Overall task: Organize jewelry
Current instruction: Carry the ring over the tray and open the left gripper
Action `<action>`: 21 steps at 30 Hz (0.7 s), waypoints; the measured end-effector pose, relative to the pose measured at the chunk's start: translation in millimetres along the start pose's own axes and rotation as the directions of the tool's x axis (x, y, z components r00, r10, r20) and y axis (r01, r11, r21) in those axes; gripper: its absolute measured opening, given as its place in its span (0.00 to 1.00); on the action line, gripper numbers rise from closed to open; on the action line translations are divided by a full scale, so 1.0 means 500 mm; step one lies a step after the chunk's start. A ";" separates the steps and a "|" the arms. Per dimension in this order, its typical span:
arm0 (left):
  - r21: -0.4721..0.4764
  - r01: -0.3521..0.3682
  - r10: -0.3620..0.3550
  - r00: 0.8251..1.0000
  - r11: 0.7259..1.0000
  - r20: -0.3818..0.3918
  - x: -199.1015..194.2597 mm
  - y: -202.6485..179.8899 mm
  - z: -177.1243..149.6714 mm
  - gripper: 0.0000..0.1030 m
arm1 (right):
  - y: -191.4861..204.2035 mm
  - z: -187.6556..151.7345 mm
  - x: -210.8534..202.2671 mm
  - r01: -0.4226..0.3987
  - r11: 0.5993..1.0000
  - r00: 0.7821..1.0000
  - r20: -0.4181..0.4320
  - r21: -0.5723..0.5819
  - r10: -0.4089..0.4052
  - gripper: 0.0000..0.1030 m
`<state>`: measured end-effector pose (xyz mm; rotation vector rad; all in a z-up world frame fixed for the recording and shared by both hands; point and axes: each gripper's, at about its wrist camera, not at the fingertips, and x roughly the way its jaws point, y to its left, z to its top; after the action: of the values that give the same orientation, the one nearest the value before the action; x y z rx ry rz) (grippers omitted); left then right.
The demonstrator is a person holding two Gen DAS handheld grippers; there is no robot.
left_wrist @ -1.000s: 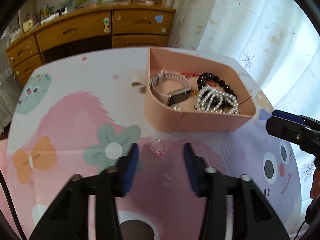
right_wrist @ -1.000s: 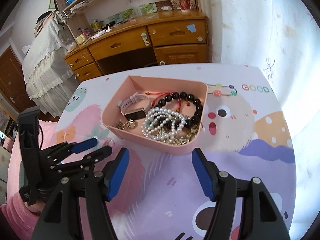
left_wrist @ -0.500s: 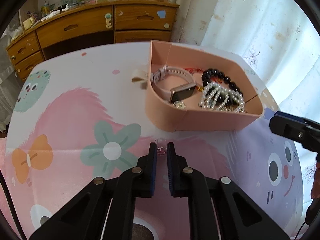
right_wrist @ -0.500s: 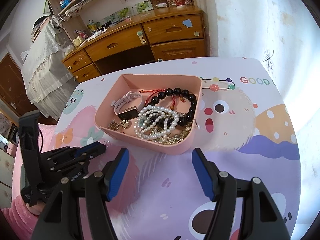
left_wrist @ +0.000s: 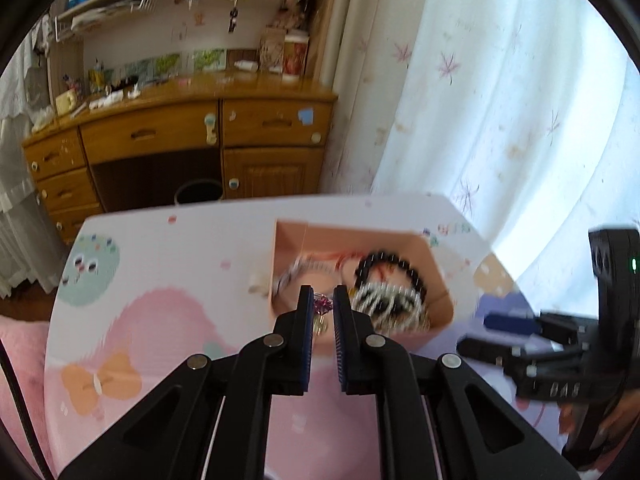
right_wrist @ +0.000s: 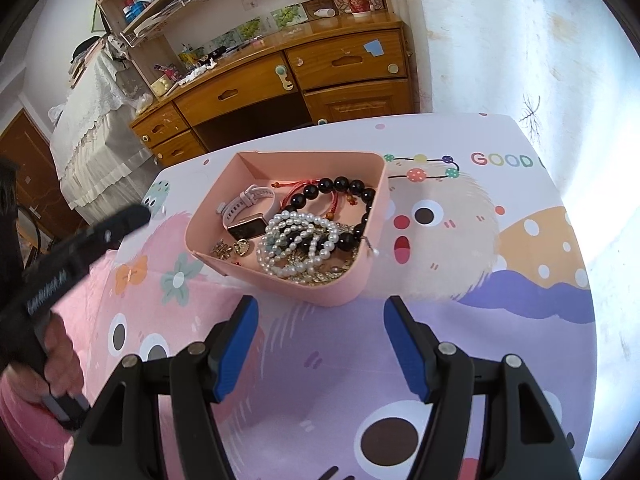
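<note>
Left wrist view: left gripper (left_wrist: pixel 323 308) closed on a small ring (left_wrist: pixel 322 305) with a pink stone, pinched right at the fingertips. Ring is off the table, seen against the near left part of the pink tray (left_wrist: pixel 440 322). Picture blurred; the tray's contents smear, though a black bead bracelet (left_wrist: pixel 394 268) and a pearl strand (left_wrist: pixel 386 300) can be made out. Right gripper (left_wrist: pixel 504 330) at the far right, beside the tray.

Right wrist view: right gripper (right_wrist: pixel 320 340) jaws wide apart, nothing between them, hovering over the patterned tablecloth (right_wrist: pixel 500 320) just short of the tray's near wall (right_wrist: pixel 320 294). Tray holds a watch (right_wrist: pixel 246 220), the black beads (right_wrist: pixel 340 188), pearls (right_wrist: pixel 298 240), small gold charms (right_wrist: pixel 230 248). Left gripper's arm (right_wrist: pixel 76 256) enters from the left edge (its tips and the ring are not resolved here).

Handling, as a judgement: the ring is light, rigid and smooth, so it can twist or slip out of flat pads. The hold looks to be across the band near the stone. Release should be low over a bare spot near the watch, clear of the pearls, which could snag.
</note>
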<state>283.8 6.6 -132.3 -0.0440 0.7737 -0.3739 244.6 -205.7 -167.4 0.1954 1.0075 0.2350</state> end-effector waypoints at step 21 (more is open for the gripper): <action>-0.157 -0.261 0.214 0.940 0.952 -0.266 -0.092 0.056 -0.117 0.91 | 0.027 -0.173 -0.072 0.139 0.979 0.989 -0.080 0.151 -0.128 0.86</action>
<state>222.0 54.5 -148.2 -0.0836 1.0485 -0.0719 151.1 -198.5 -179.3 0.2620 1.1044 0.0402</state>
